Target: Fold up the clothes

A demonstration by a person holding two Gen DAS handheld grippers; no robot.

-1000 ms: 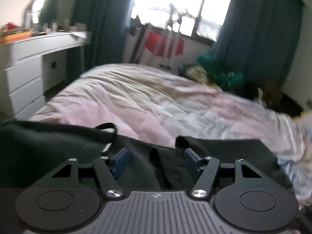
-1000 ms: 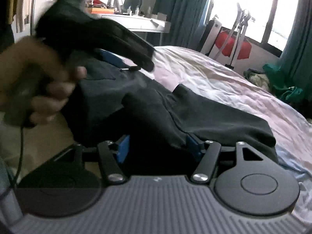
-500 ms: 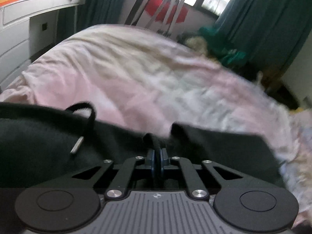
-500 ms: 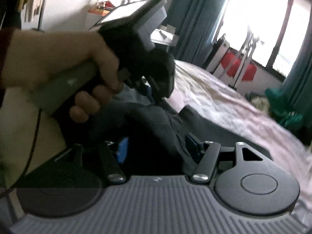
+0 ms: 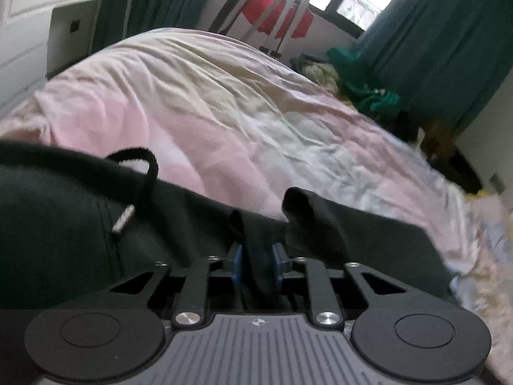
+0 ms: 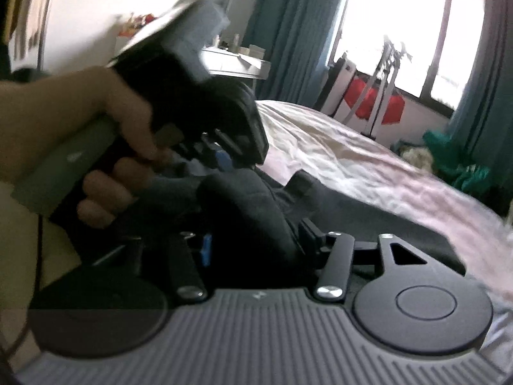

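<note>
A black garment with a drawstring [image 5: 141,186] lies on the near edge of the pink bed [image 5: 224,112]. My left gripper [image 5: 256,261] is shut on a raised fold of the black garment [image 5: 64,224]. In the right wrist view my right gripper [image 6: 256,243] is open, with a thick bunch of the same black garment [image 6: 250,211] between its fingers. The left gripper and the hand holding it [image 6: 105,122] show at the upper left of that view, just above the cloth.
A white dresser [image 5: 29,32] stands left of the bed. A drying rack with red cloth [image 5: 275,16] stands by the window. Green clothes [image 5: 368,93] are piled beyond the bed by dark teal curtains [image 5: 449,32].
My left gripper has shut on a fold of the black garment and lifted it slightly. The right gripper stays open around the cloth.
</note>
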